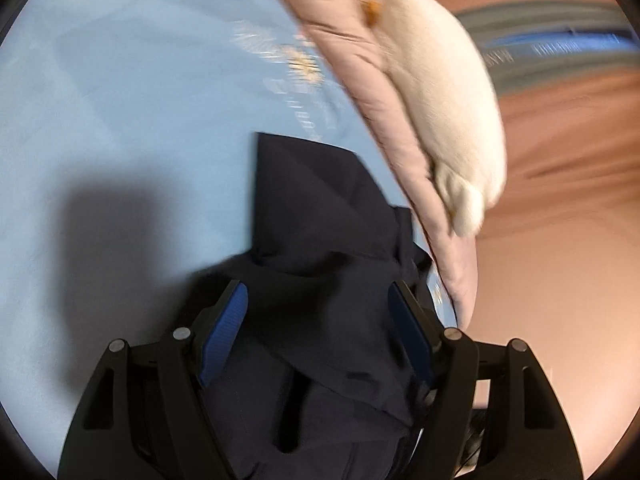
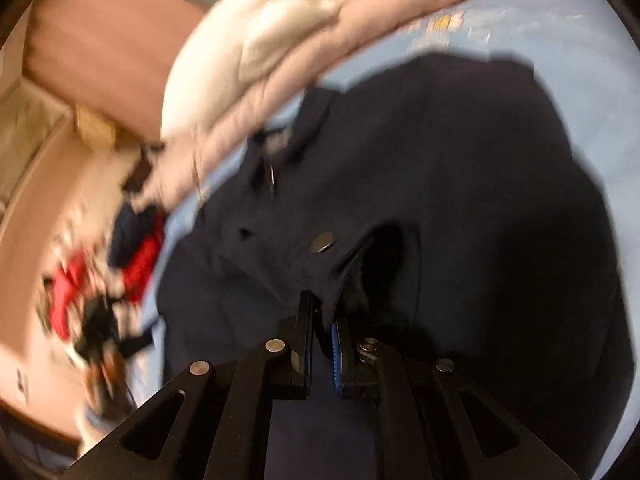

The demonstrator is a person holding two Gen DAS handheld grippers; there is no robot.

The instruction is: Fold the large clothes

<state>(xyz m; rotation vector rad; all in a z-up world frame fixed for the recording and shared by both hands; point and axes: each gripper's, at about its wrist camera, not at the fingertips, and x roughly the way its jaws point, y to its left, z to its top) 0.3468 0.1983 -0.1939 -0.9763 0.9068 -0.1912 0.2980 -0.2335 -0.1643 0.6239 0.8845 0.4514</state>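
Right gripper (image 2: 324, 320): jaws pinched together on a fold of the navy garment (image 2: 440, 200), near its metal snap button (image 2: 322, 242). Left gripper (image 1: 318, 320): jaws spread wide, navy cloth bunched between the blue pads (image 1: 224, 332); whether they press it is unclear. Garment lies on the light-blue bedsheet (image 1: 120, 120). Beyond: pink quilt (image 1: 380, 92), white plush toy (image 1: 444, 92). Far side blurred.

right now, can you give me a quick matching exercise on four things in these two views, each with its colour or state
Things:
1. left gripper
2. right gripper
3. bedsheet
4. garment

Colour or state:
A. dark navy
B. jaws apart, fabric lying between them
C. light blue
D. jaws shut on a fabric edge

Pairs: 1-B, 2-D, 3-C, 4-A
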